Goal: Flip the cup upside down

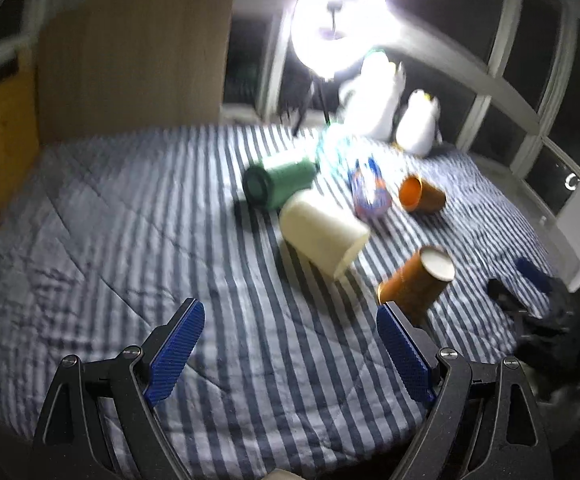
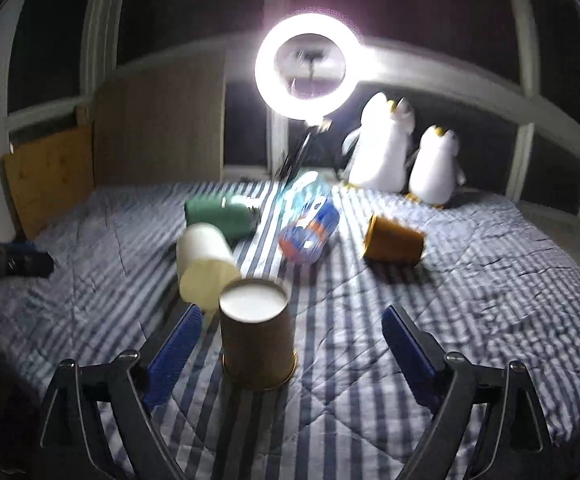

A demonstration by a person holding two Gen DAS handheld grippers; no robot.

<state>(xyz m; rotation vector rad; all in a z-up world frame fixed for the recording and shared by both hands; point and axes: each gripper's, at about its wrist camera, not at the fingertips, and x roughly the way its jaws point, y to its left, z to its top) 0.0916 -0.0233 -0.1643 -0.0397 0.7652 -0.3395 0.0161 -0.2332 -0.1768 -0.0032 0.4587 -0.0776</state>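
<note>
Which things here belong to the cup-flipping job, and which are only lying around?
Job: brown paper cup standing upside down, open right gripper.
Lying about: second brown cup, cream cup, green cup, plastic bottle, two penguin toys.
</note>
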